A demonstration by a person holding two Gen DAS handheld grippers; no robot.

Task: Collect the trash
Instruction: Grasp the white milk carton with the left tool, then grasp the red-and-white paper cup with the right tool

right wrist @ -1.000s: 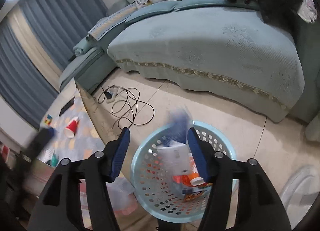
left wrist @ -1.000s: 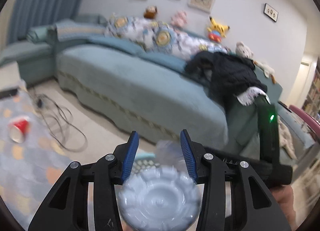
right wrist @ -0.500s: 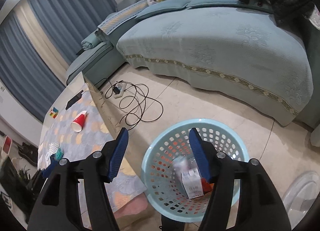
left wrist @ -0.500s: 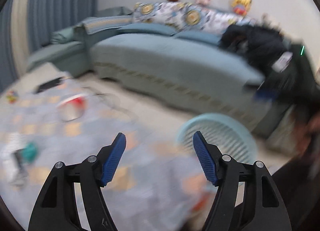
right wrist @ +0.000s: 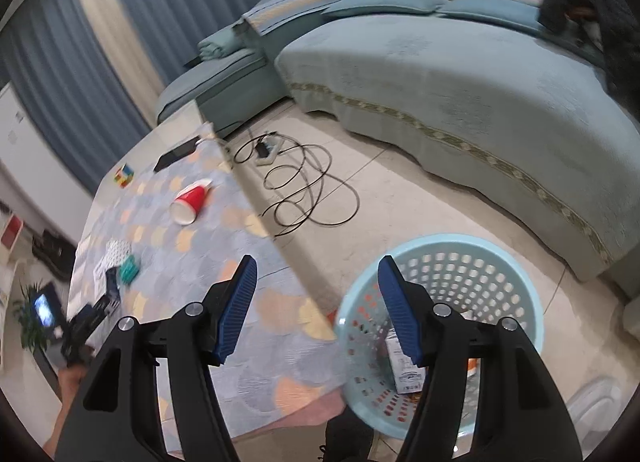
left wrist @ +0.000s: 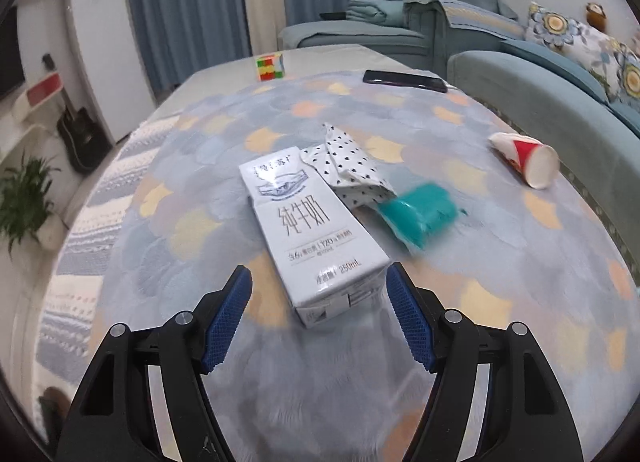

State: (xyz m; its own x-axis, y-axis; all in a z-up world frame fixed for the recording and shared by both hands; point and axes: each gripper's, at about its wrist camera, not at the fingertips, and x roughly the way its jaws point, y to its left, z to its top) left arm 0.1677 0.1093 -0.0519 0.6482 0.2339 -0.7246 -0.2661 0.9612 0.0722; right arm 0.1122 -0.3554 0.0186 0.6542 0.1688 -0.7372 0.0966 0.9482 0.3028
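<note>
Item 1, my left gripper [left wrist: 318,304]: jaws standing apart with nothing between the pads, now aiming down at the table [left wrist: 500,274] where a second ago it was over the basket carrying a clear plastic piece; that piece is gone from my jaws, so I am counting 1 more item as dropped off. Item 2, milk carton [left wrist: 310,232]: lying flat on the patterned cloth just ahead of my left fingertips, its near end almost between them; I am judging it the next pickup. Item 3, spotted paper wrapper [left wrist: 346,166]: crumpled, touching the carton's far side. Item 4, teal packet [left wrist: 420,214]: lying beside the wrapper, blurred. Item 5, red paper cup [left wrist: 524,158]: tipped on its side, well apart toward the table's right edge. Item 6, my right gripper [right wrist: 316,304]: jaws apart and empty, hanging over the table edge beside the basket [right wrist: 500,250]. The basket is standing on the floor, already holding a carton and orange wrappers. Remaining: 4 pieces of trash on the table.
</note>
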